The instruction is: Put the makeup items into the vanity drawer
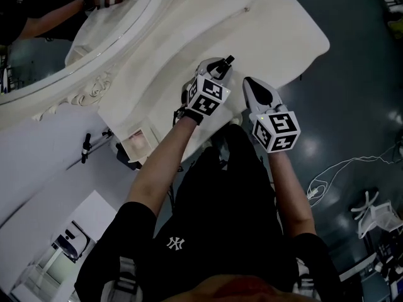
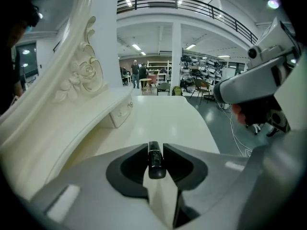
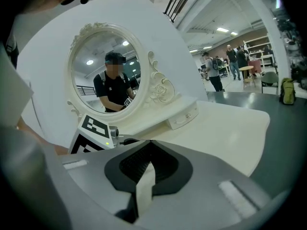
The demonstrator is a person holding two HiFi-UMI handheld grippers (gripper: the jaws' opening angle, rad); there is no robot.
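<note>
Cream vanity tabletop lies ahead of the left claw, which pinches a small glossy black tube. The right claw is pressed together, empty. Hold firm until over what looks like the open drawer, to the left claw's left.

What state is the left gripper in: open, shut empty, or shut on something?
Shut on something: on the left gripper, both jaws press a slim black tube held between them.
</note>
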